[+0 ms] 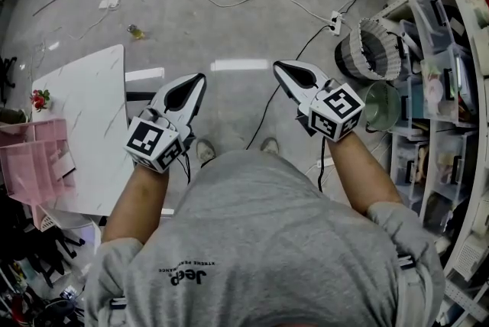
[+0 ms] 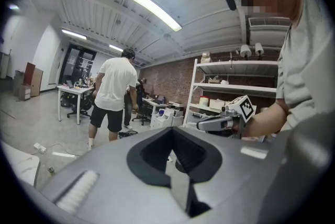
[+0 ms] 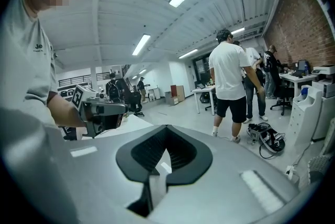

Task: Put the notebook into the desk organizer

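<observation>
Pair level, abreast: left gripper (image 1: pixel 201 78), right gripper (image 1: pixel 277 66).

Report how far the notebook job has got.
Done: nothing visible. No notebook shows in any view, and the pink organizer sits at the white table's edge. In hand: nothing. The left hand-held gripper and right hand-held gripper are both shut and empty, held over the floor beside the table. Left: find the notebook, grasp it and place it in the organizer.

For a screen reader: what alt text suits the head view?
A person in grey holds the left gripper and right gripper, both shut and empty, over the floor. A pink mesh organizer stands at a white table, left.
</observation>
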Tool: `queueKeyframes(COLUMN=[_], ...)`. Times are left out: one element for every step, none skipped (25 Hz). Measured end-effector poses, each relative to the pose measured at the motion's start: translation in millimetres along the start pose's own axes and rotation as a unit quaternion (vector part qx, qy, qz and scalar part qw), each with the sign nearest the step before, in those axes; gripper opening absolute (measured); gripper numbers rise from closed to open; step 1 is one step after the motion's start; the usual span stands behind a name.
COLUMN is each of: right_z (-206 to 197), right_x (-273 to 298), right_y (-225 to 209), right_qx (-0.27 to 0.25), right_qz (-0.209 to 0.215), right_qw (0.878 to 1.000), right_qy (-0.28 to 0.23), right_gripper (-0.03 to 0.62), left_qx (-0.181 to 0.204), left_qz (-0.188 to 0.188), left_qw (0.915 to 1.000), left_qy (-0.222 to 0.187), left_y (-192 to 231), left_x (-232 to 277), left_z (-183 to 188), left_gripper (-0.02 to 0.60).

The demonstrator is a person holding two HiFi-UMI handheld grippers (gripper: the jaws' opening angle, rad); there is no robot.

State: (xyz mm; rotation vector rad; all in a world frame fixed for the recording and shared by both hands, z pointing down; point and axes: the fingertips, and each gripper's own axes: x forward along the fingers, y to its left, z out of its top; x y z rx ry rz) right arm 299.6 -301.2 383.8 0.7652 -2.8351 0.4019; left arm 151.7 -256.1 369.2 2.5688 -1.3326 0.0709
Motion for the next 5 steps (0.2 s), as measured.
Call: queueKeyframes(right_z=[0.0, -0.1, -0.3, -0.6, -1.0], right_x=[0.2, 0.3, 0.3, 0.3, 0.2], right_y=[0.0, 0.0, 0.0, 0.1, 0.1], right_qx=[0.000, -0.001, -0.001, -0.001, -0.001], right_qz=[0.000, 0.000, 0.000, 0.000, 0.000], right_qw=[1.000, 1.000, 1.000, 1.000, 1.000], right_qy=[0.000, 0.000, 0.000, 0.000, 0.000], right_gripper=[0.000, 0.000, 0.000, 0.000, 0.000], left_qx=[0.002, 0.003, 0.004, 0.003, 0.003], left_qz=[0.000, -0.001, -0.001, -0.001, -0.001], left_qw=[1.0000, 1.0000, 1.0000, 1.0000, 1.0000], left_qy=[0.001, 0.001, 0.001, 0.001, 0.001], left_y=[0.3, 0.4, 0.2, 0.0, -0.2], left_x=[-0.3, -0.4, -0.5, -0.5, -0.5], left_z=[-0.7, -1.1, -1.4, -1.8, -2.1], left_gripper=[0.054, 0.054, 0.054, 0.054, 0.053])
